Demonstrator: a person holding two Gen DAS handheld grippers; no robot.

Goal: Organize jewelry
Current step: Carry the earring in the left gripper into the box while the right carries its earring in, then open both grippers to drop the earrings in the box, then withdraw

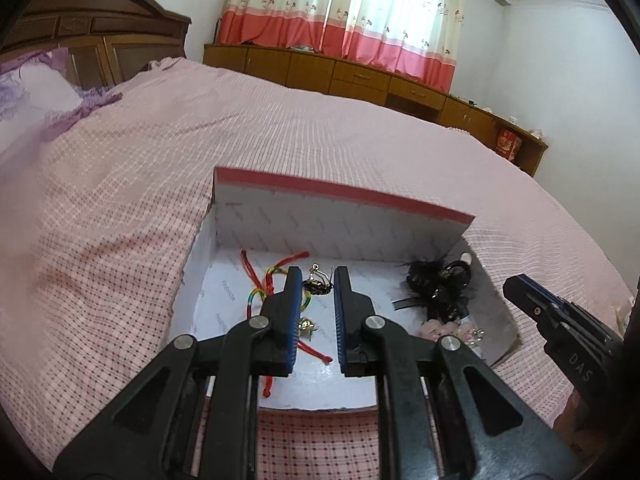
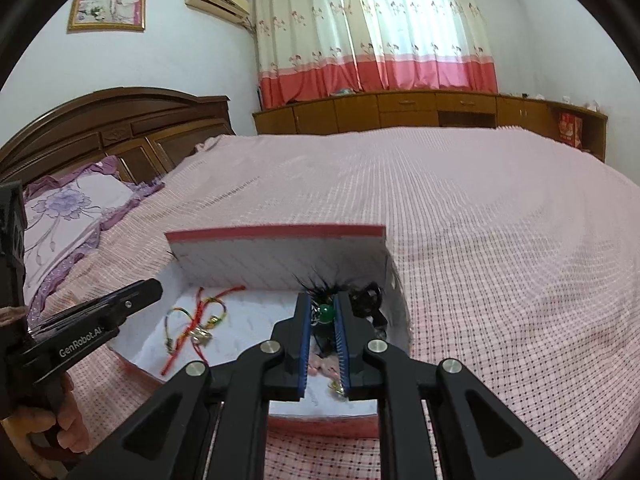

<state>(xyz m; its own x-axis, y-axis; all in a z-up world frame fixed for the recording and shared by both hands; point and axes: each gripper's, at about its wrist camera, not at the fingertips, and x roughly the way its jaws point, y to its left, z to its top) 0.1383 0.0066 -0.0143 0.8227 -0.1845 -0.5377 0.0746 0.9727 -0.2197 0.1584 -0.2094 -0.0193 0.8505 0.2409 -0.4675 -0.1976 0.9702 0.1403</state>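
Note:
A shallow white box with a red rim (image 1: pixel 340 220) (image 2: pixel 280 256) lies on the bed, its lid standing up at the back. Red and multicoloured cords (image 1: pixel 264 284) (image 2: pixel 192 320) and a gold charm (image 1: pixel 306 325) lie in its left half. On the right are a black feathered hair piece (image 1: pixel 436 288) (image 2: pixel 364 300) and pink flowers (image 1: pixel 432 330). My left gripper (image 1: pixel 318 274) (image 2: pixel 154 286) hovers shut over the left half, and a dark earring (image 1: pixel 318 285) shows past its tips. My right gripper (image 2: pixel 323 298) (image 1: pixel 514 284) hangs shut over the right half. A green bead (image 2: pixel 326 314) shows in its slit, and whether the pads touch it is unclear.
The pink checked bedspread (image 1: pixel 280 140) stretches out on every side of the box. A purple pillow (image 2: pixel 76 204) and a wooden headboard (image 2: pixel 120 120) are at the far left. Low wooden cabinets (image 2: pixel 400 110) run under the curtained window. A hand (image 2: pixel 60 420) holds the left gripper's handle.

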